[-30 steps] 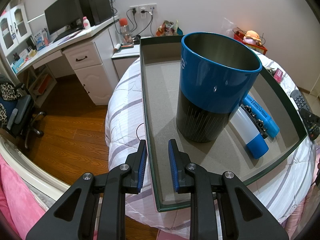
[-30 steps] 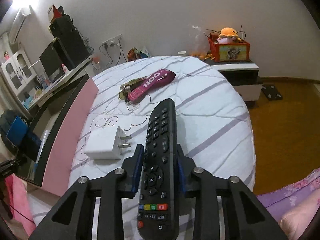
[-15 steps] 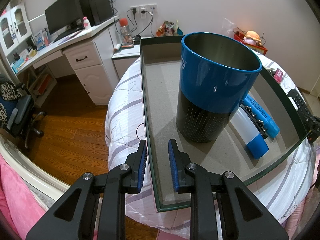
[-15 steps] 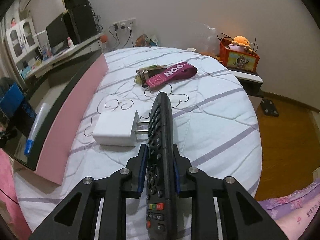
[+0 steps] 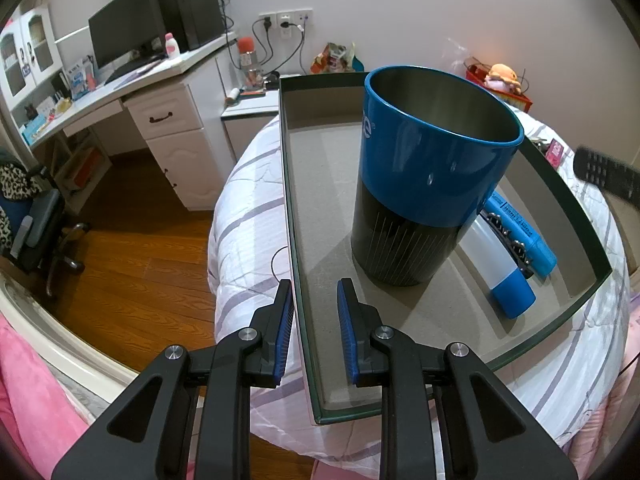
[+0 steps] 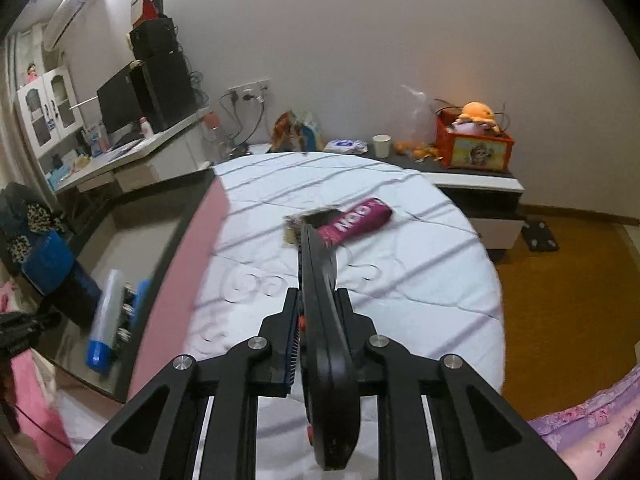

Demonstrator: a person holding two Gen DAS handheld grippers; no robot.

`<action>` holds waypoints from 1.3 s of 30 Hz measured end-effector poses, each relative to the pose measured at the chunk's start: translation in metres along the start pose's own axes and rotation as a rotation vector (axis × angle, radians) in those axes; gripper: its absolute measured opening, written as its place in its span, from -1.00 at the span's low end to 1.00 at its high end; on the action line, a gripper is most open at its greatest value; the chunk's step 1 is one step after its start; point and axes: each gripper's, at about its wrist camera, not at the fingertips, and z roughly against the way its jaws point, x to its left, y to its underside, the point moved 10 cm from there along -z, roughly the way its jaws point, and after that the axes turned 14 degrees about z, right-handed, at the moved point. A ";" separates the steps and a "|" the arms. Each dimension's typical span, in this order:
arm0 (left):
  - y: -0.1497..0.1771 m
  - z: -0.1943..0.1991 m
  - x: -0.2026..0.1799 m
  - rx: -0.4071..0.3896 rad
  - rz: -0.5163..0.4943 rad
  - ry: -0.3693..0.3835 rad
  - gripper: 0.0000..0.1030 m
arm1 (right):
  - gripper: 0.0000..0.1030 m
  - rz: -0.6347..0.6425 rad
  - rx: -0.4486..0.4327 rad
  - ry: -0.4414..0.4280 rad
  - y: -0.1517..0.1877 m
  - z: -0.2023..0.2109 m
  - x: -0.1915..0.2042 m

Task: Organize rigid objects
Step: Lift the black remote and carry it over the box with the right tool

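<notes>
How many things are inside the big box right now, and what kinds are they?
Cup: 1
White tube with a blue cap: 1
Blue bar-shaped thing: 1
Dark clip-like things, too hidden to count: at least 1
Total: at least 4

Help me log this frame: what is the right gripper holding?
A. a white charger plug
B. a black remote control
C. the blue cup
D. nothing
B: the right gripper is shut on the black remote control, turned on edge between its jaws and lifted above the bed.
</notes>
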 end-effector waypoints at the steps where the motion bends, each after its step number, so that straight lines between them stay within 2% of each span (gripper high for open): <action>1: 0.000 0.000 0.000 0.000 -0.001 0.001 -0.59 | -0.69 0.004 -0.022 -0.001 -0.007 0.002 0.004; 4: 0.000 0.000 0.000 0.000 0.000 0.000 -0.59 | -0.69 0.043 -0.057 -0.029 -0.031 0.008 0.026; 7: 0.000 -0.001 0.000 -0.001 0.002 0.003 -0.59 | -0.69 0.115 -0.073 -0.100 -0.056 0.004 0.065; 10: -0.001 -0.002 -0.002 0.002 0.001 0.012 -0.58 | -0.68 0.181 -0.059 -0.154 -0.069 -0.007 0.100; 16: -0.002 -0.005 -0.003 0.002 -0.005 0.019 -0.56 | -0.68 0.298 0.052 -0.235 -0.078 -0.058 0.160; 21: -0.002 -0.006 -0.002 0.001 -0.012 0.023 -0.54 | -0.68 0.346 0.163 -0.261 -0.074 -0.094 0.178; 24: -0.002 -0.007 -0.002 0.003 -0.014 0.027 -0.54 | -0.68 0.369 0.192 -0.272 -0.075 -0.103 0.185; 28: -0.002 -0.007 -0.001 0.004 -0.019 0.026 -0.53 | -0.68 0.353 0.197 -0.311 -0.079 -0.111 0.191; 32: -0.002 -0.007 -0.002 0.003 -0.021 0.027 -0.53 | -0.67 0.333 0.244 -0.339 -0.075 -0.123 0.195; 34: -0.002 -0.007 -0.001 0.002 -0.018 0.026 -0.53 | -0.67 0.337 0.269 -0.325 -0.071 -0.125 0.194; 39: -0.002 -0.007 -0.001 0.003 -0.018 0.026 -0.53 | -0.64 0.358 0.268 -0.279 -0.071 -0.119 0.188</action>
